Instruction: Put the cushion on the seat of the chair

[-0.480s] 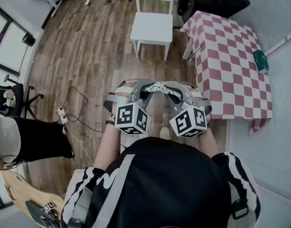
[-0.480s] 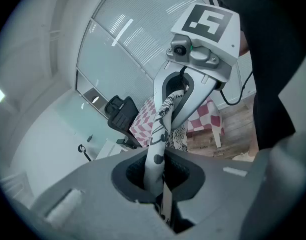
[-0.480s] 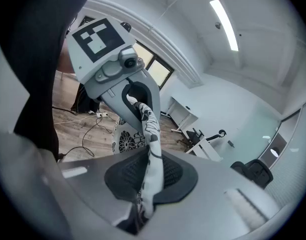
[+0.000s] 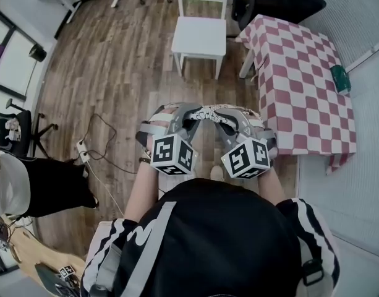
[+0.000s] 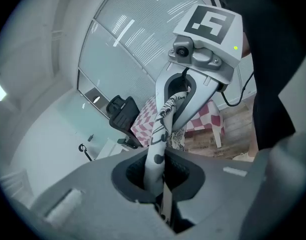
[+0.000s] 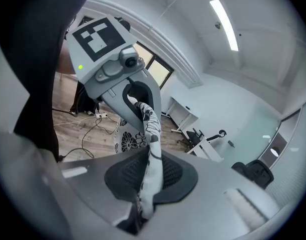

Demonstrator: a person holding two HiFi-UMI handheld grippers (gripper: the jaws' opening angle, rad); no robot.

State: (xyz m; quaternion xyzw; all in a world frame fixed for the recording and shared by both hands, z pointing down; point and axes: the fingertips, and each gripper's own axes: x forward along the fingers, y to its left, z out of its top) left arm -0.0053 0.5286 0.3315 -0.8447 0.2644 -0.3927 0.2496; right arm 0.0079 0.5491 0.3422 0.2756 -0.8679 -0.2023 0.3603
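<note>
The cushion (image 4: 205,112), white with a black flower print, hangs between both grippers just in front of the person's chest. My left gripper (image 4: 188,119) is shut on one edge of it, and my right gripper (image 4: 222,120) is shut on the opposite edge. In the left gripper view the cushion fabric (image 5: 157,149) runs from my shut jaws up to the other gripper. The right gripper view shows the same fabric (image 6: 152,159) pinched between the pads. The white chair (image 4: 200,36) stands on the wooden floor ahead, its seat bare.
A table with a red and white chequered cloth (image 4: 300,85) stands to the right of the chair, with a green thing (image 4: 339,78) at its far edge. Cables and a power strip (image 4: 83,150) lie on the floor at left. A person in black (image 4: 47,184) sits at the left edge.
Both grippers and the cushion stay where they were. The person at the left edge has shifted a little.
</note>
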